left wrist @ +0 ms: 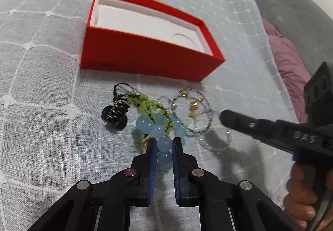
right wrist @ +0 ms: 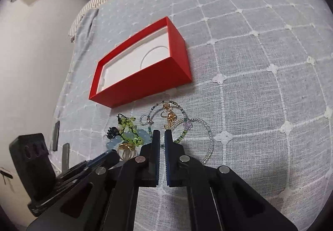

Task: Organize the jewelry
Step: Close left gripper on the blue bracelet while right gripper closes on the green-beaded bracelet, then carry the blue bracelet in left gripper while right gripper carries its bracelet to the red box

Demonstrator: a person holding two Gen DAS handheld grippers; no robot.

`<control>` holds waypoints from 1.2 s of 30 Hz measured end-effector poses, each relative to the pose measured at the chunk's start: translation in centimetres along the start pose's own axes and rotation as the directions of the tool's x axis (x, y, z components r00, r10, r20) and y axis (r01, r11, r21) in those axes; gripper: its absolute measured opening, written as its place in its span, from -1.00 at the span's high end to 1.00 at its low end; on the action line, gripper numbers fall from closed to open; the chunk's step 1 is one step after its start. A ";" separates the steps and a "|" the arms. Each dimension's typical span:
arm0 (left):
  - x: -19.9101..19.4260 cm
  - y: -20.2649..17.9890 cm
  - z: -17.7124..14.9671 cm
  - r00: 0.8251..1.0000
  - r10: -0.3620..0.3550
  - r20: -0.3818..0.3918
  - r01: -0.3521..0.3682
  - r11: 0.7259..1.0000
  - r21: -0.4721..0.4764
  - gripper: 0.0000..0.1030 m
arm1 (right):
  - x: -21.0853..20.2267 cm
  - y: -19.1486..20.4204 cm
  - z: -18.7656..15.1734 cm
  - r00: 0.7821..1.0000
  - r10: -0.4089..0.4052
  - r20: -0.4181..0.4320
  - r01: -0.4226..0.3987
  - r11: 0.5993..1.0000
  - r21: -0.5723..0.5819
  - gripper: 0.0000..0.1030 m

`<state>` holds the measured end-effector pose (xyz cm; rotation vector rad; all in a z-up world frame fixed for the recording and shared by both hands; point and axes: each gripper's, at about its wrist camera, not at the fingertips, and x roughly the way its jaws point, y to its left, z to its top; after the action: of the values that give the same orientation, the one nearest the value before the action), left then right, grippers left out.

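A tangle of jewelry lies on the bedspread in front of an open red box [left wrist: 145,58] [right wrist: 145,83] with a white insert. My left gripper [left wrist: 164,139] [right wrist: 113,152] is shut on the pale blue bead bracelet [left wrist: 145,123], one bead pinched between its pads. Over that bracelet lies a green bead bracelet [left wrist: 149,105] [right wrist: 129,126], with a black coiled clip [left wrist: 116,114] to its left. My right gripper [right wrist: 162,132] [left wrist: 222,117] is shut at the thin clear-and-green beaded bracelet [left wrist: 216,147] [right wrist: 210,137], whose strand runs in between the fingertips. Gold earrings [left wrist: 193,104] [right wrist: 170,116] lie inside the thin loops.
The grey-blue quilted bedspread [right wrist: 249,64] stretches wide to the right. A pink cloth [left wrist: 287,60] and grey cushion [left wrist: 291,12] lie at the bed's edge. A gold ring [right wrist: 126,150] sits by the blue beads. A hand [left wrist: 301,189] holds the right gripper.
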<state>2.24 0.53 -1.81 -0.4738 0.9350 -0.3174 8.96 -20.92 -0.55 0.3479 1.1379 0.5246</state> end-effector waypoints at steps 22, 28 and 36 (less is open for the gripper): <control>-7.0 -1.6 1.4 0.968 -0.182 0.173 0.169 0.982 0.089 0.84 | 1.8 -1.7 0.1 0.998 -0.033 -0.055 0.037 0.996 0.079 0.47; -6.9 -1.5 1.3 0.974 -0.154 0.169 0.141 0.986 0.088 0.84 | 2.2 -0.4 0.3 0.995 -0.095 -0.022 0.095 0.995 0.009 0.71; -6.8 -1.1 1.2 0.978 -0.130 0.161 0.120 0.990 0.073 0.84 | 1.1 0.6 0.3 0.996 -0.079 0.042 0.081 0.996 -0.048 0.96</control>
<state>-0.66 2.99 4.04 -0.4940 0.7329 -0.4145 9.47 -19.82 -0.91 0.2678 1.0939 0.4725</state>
